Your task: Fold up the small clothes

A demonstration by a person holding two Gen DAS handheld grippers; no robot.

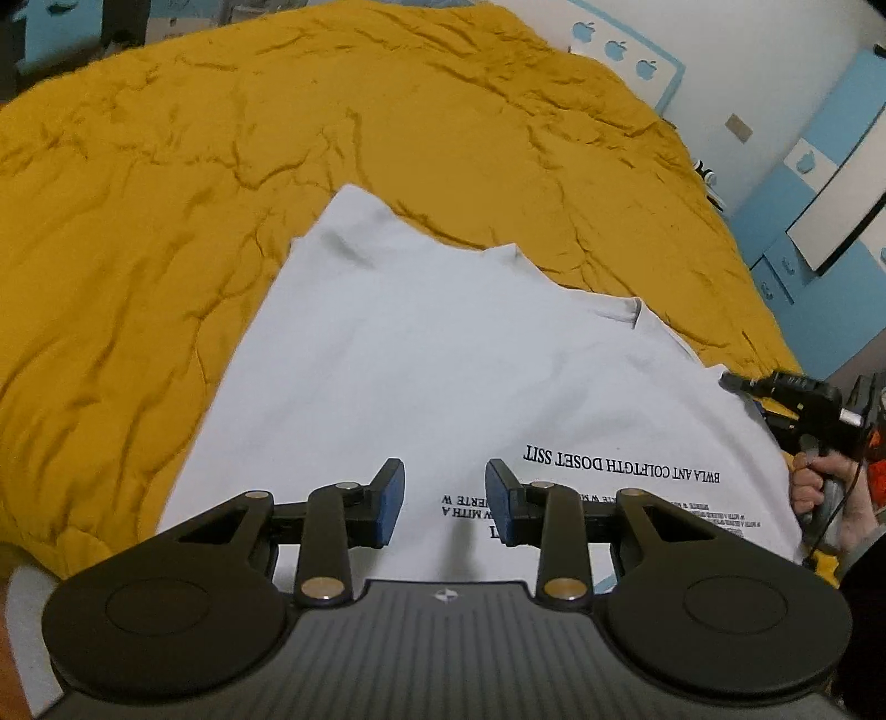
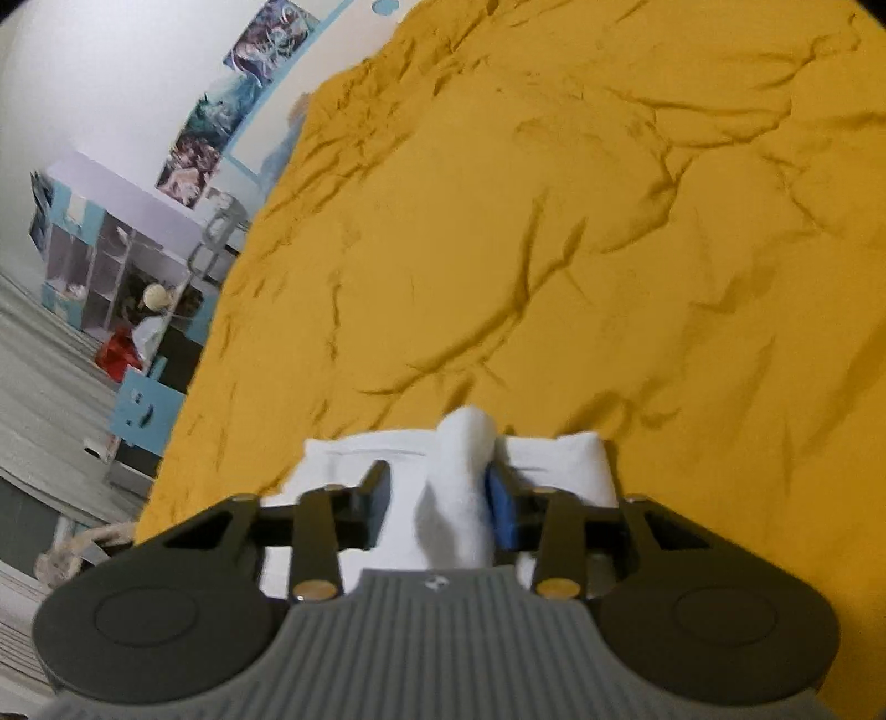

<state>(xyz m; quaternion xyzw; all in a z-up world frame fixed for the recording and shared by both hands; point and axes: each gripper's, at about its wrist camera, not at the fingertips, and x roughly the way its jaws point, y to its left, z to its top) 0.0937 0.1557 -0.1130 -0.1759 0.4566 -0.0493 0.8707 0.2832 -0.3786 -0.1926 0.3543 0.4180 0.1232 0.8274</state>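
Mustard-yellow bedding point(image 1: 277, 138), heavily creased, covers the whole bed and serves as the work surface. One white T-shirt point(image 1: 443, 360) lies spread flat on it, printed side up; the large line of black print appears upside down from the left wrist view and reads roughly "BWLA ANT COLFTGTH DOSET SSIT", while the smaller lines beneath are partly hidden behind the fingers and too fine to read. Left gripper point(image 1: 444, 498): jaws parted over the shirt's print, with nothing between the blue pads point(image 1: 392, 498). Right gripper point(image 2: 434, 487): jaws clenched on a raised fold of white cloth at the shirt's edge; this view is blurred. In the left wrist view its black body is cut off at the frame edge, a hand point(image 1: 817, 487) on its handle. Three apple cut-outs point(image 1: 614, 50) mark the blue headboard.
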